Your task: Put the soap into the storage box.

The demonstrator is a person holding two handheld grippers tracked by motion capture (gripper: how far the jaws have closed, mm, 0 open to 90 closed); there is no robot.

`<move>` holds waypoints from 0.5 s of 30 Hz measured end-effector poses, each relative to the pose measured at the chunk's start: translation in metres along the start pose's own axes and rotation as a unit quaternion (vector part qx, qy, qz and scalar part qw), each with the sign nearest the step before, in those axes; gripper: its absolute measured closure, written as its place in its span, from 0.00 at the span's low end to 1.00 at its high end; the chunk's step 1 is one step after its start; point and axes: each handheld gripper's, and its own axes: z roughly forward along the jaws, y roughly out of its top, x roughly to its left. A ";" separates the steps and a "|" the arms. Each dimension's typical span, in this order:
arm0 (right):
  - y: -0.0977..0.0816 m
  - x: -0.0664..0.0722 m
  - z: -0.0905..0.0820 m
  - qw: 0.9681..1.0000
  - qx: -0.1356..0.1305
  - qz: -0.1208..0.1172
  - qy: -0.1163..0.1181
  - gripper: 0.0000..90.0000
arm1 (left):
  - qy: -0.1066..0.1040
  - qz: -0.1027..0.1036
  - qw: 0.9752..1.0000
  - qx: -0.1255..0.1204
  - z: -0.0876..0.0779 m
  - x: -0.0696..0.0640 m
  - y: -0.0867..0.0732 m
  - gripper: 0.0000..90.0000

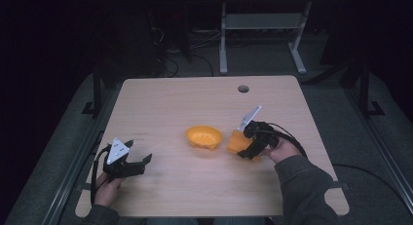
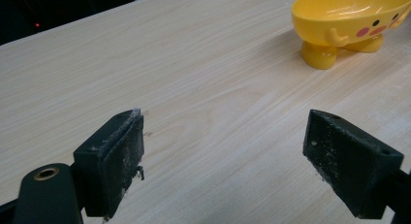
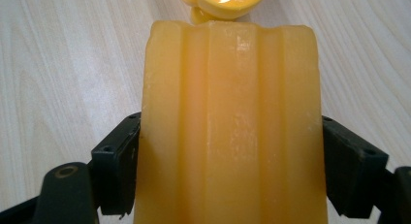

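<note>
A yellow footed bowl with a small cartoon face stands at the middle of the table; it also appears in the left gripper view and at the top of the right gripper view. Just right of it, my right gripper is shut on an orange ridged soap bar, which stands between the two jaws in the right gripper view. My left gripper rests near the table's front left, open, with bare wood between its pads.
The light wooden table has a round cable hole near its far edge. Behind it stand a white desk frame and cables on a dark floor. A person's sleeve crosses the front right corner.
</note>
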 end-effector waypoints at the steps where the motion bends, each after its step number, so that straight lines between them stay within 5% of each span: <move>1: 0.001 0.000 0.000 1.000 0.001 -0.003 -0.002 0.23 | 0.000 -0.001 1.000 -0.001 0.000 0.000 0.000 0.16; 15: 0.011 -0.004 -0.005 1.000 -0.006 -0.006 -0.004 0.23 | 0.000 0.000 1.000 0.000 -0.001 0.001 0.000 0.16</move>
